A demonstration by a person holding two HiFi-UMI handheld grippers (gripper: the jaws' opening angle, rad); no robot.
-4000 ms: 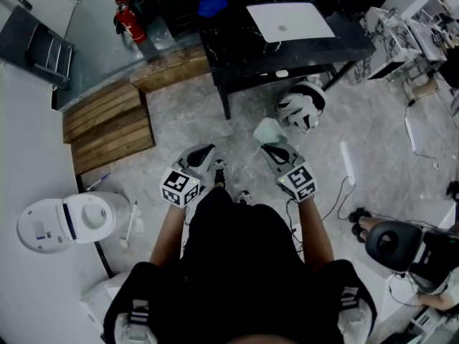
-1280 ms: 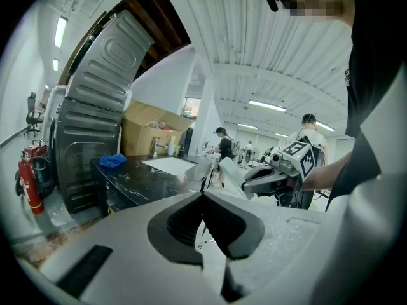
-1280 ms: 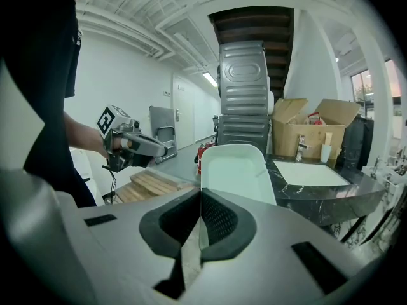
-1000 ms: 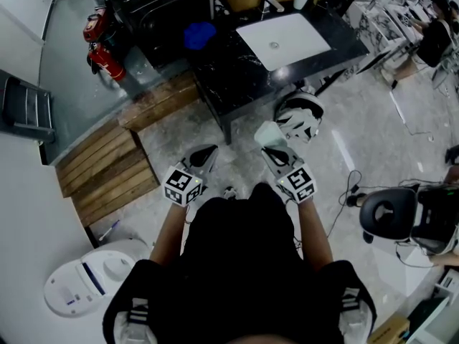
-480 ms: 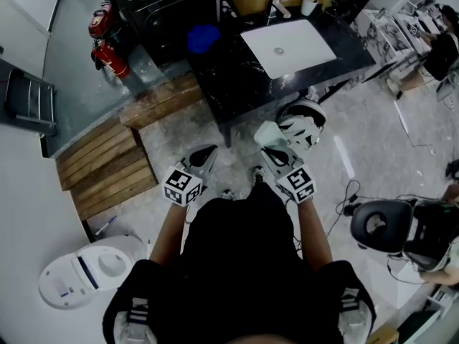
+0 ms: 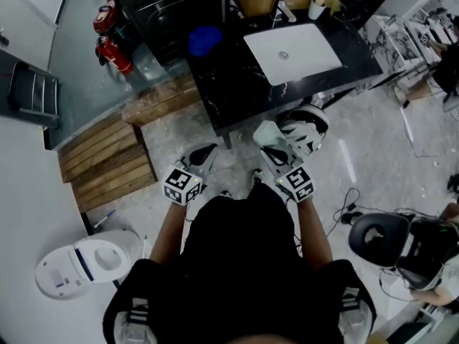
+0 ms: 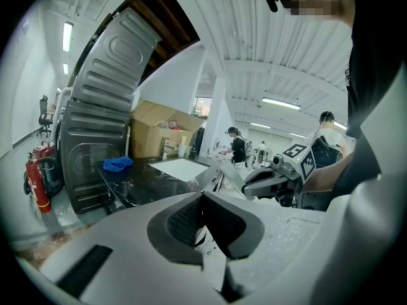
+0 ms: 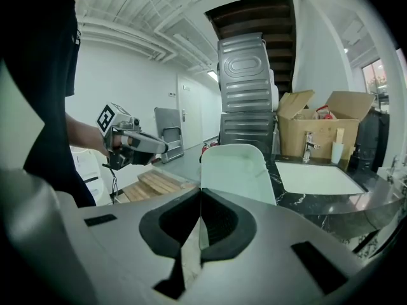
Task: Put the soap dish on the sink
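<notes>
The right gripper (image 8: 200, 197) pinches the pale soap dish (image 8: 236, 170) by its near rim, short of the counter's (image 6: 229, 84) near edge, with the sink (image 6: 292, 51) beyond. The dish looks light, stiff and slick (probably plastic), so the rim hold suits. The left gripper (image 7: 203, 199) is closed and empty.

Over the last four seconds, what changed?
The person walked toward the black marble counter with the white rectangular sink; it now sits closer to both grippers. Unchanged: right gripper jaws stay clamped on the pale green soap dish, left gripper shut and empty.
</notes>
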